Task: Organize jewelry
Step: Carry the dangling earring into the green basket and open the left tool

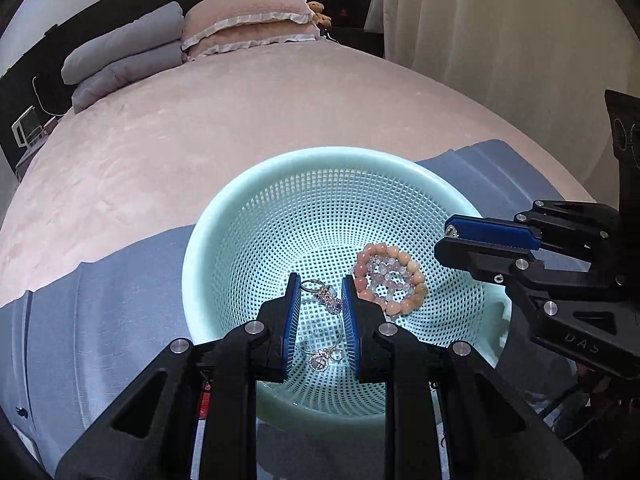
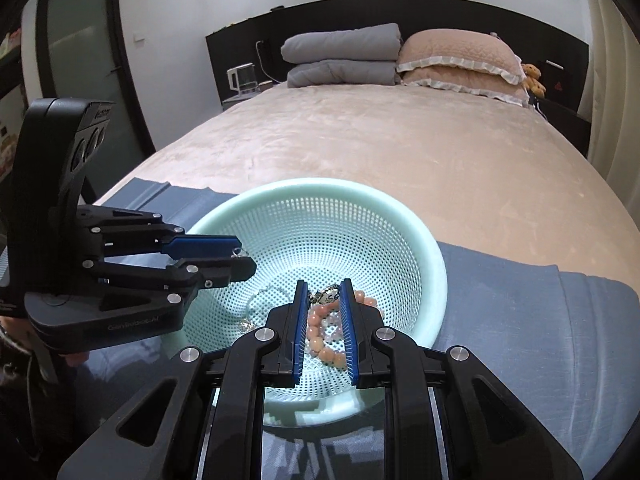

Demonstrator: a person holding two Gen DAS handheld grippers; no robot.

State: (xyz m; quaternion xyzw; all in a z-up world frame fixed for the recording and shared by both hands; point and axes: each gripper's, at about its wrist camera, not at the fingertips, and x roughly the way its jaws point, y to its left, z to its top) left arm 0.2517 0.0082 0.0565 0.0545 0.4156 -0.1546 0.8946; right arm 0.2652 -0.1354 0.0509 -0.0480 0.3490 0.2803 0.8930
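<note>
A mint-green perforated basket (image 1: 196, 256) (image 2: 438, 264) sits on a blue-grey cloth at the foot of a bed. Inside lie a peach bead bracelet (image 1: 416, 280) (image 2: 320, 346), a paler pink one (image 1: 386, 278) and a thin silver bangle with a round charm (image 1: 320, 360). My left gripper (image 1: 321, 281) (image 2: 245, 258) hovers over the basket's left half, shut on a silver ring with a purple charm (image 1: 322, 292). My right gripper (image 2: 324, 285) (image 1: 449, 240) hangs over the beads, shut on a small silver piece (image 2: 325, 296).
The blue-grey cloth (image 1: 100, 320) (image 2: 520, 320) lies over a pink bedspread (image 1: 200, 140). Folded grey quilts (image 2: 340, 56), pink pillows (image 2: 456, 60) and a teddy bear (image 2: 534, 78) are at the headboard. A curtain (image 1: 500, 40) hangs on the right, a door (image 2: 80, 60) stands left.
</note>
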